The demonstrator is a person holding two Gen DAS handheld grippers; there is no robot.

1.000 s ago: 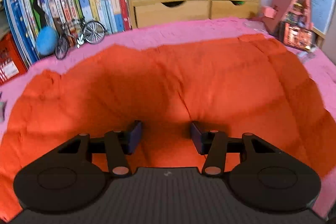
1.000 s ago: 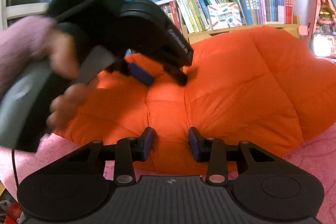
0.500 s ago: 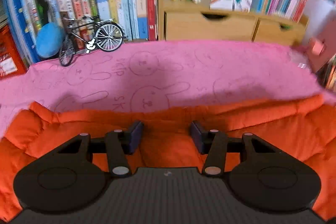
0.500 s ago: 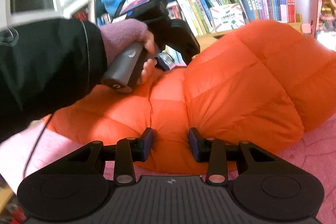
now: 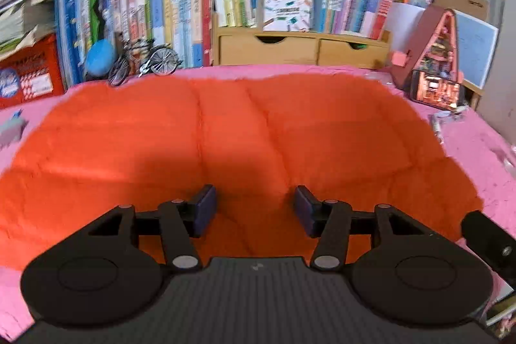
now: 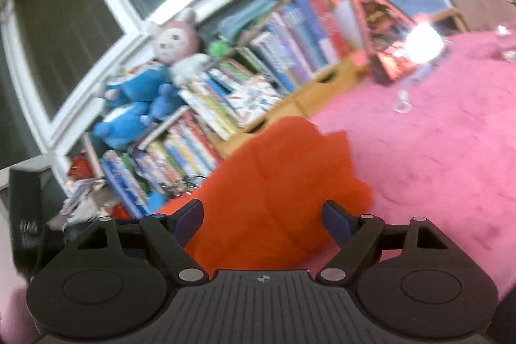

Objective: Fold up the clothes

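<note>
An orange quilted jacket [image 5: 258, 131] lies spread on the pink cloth [image 5: 483, 157], puffed and creased. My left gripper [image 5: 254, 205] hovers low over its near part. Its jaws are opening, with fabric below and between the blue pads [image 5: 204, 208], which do not press on it. In the tilted right wrist view, my right gripper [image 6: 262, 215] sits at a corner of the jacket [image 6: 274, 182]. Its jaws are opening wide, and orange fabric lies loose between the pads [image 6: 190, 220].
Behind the cloth stand rows of books [image 5: 180, 21], wooden drawers [image 5: 290, 47], a model bicycle [image 5: 145, 63] and a lit miniature house [image 5: 438, 66]. Plush toys [image 6: 151, 92] sit on top. A black device part [image 5: 483, 237] pokes in at the lower right.
The left gripper pulled back from the jacket's far edge, so the whole jacket now lies ahead. The right view rolled sideways, its jaws spread wide off the fabric, and the other hand left it.
</note>
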